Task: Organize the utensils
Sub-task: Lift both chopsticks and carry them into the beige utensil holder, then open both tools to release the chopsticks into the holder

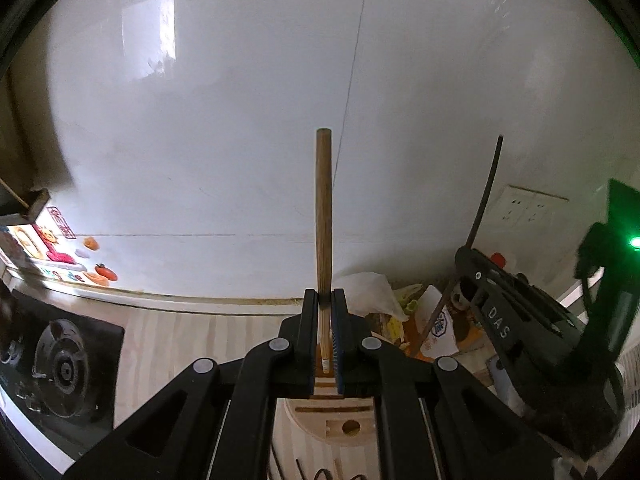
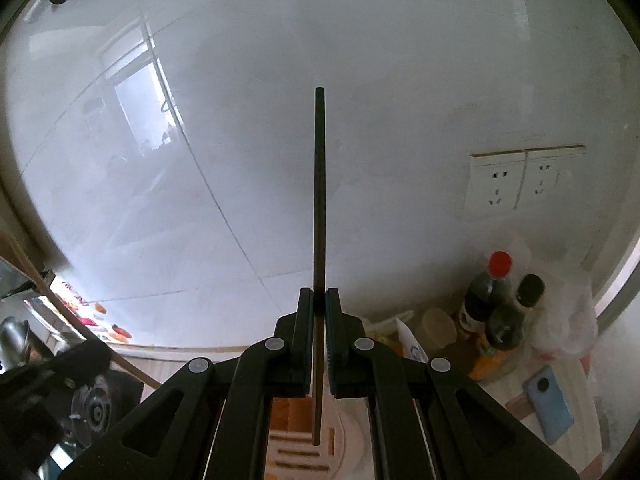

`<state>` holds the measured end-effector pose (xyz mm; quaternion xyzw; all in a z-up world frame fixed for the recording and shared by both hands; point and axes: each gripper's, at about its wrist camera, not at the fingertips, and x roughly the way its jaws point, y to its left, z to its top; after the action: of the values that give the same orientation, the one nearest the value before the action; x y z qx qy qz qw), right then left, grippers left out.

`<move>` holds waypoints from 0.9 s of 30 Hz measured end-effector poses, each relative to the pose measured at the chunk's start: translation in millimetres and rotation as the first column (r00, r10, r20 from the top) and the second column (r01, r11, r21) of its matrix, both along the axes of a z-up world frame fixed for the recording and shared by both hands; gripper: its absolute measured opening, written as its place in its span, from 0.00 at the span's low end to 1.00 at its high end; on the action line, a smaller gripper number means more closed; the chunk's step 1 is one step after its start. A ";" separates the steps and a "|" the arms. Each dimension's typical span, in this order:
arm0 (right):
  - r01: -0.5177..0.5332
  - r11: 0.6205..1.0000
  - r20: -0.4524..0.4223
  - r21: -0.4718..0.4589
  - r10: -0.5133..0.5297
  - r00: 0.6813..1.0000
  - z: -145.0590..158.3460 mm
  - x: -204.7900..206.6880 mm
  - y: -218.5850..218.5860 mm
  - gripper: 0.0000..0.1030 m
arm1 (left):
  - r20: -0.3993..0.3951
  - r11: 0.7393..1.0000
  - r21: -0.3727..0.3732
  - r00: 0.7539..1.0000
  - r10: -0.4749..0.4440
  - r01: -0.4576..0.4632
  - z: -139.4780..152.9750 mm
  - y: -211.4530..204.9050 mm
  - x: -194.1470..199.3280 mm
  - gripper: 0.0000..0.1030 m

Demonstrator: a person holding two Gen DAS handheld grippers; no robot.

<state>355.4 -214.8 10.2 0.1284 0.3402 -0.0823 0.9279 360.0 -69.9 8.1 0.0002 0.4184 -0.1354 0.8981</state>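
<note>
Both grippers are loaded and held above a slotted wooden utensil block (image 1: 334, 412) at the bottom centre of each wrist view. The left gripper (image 1: 325, 300) is clamped tight on a brown wooden stick (image 1: 323, 208), which runs up the middle of the frame with its pale lower end just over the block's slots. The right gripper (image 2: 319, 298) is closed just as tightly on a thin dark stick (image 2: 319, 200), likewise upright in its frame, its lower tip hanging over the slots of the block (image 2: 298, 452). In the left view, the right gripper (image 1: 460, 256) shows at right with its dark stick (image 1: 486, 196) tilted.

Judgement: the step in hand is carrying the two utensils to the block; neither is seated yet. The next move calls for lining each lower tip over a free slot or the round hole, lowering straight, and releasing only once the stick is supported. The two tools are near each other, so staggered insertion looks prudent.

Bottles (image 2: 500, 304) and bags crowd the bench at lower right.
</note>
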 end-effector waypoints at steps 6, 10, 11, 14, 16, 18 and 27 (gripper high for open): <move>-0.018 1.000 0.018 0.013 0.017 1.000 -17.0 13.9 2.4 0.05 | -0.059 1.000 -0.003 0.998 0.015 -0.015 -27.1 -0.3 19.8 0.04; -0.030 0.999 0.006 0.029 0.030 1.000 -32.9 19.9 3.0 0.05 | -0.093 1.000 -0.007 0.995 0.023 -0.023 -39.6 -0.7 25.6 0.04; -0.033 0.999 0.002 0.030 0.033 0.999 -35.2 20.4 3.9 0.05 | -0.105 1.000 -0.011 0.994 0.023 -0.024 -43.4 0.4 26.7 0.04; -0.049 0.998 -0.017 0.031 0.050 0.999 -46.4 19.4 6.1 0.05 | -0.127 1.000 -0.008 0.992 0.021 -0.022 -49.8 -2.5 25.3 0.04; -0.061 0.998 -0.030 0.035 0.062 0.998 -52.7 18.2 6.8 0.05 | -0.142 1.000 -0.007 0.990 0.017 -0.018 -54.9 -3.2 24.7 0.04; -0.074 0.997 -0.043 0.036 0.075 0.996 -59.6 16.5 7.3 0.05 | -0.158 1.000 -0.008 0.987 0.012 -0.014 -59.9 -3.9 23.9 0.04; -0.137 0.990 -0.085 0.039 0.140 0.987 -77.4 -0.6 13.5 0.05 | -0.186 1.000 -0.004 0.982 0.004 -0.005 -72.9 -6.0 23.4 0.04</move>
<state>354.9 -201.4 -67.2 0.1159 0.3898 -0.0176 0.9134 383.4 -75.9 -64.7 -0.0156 0.5003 -0.1338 0.8553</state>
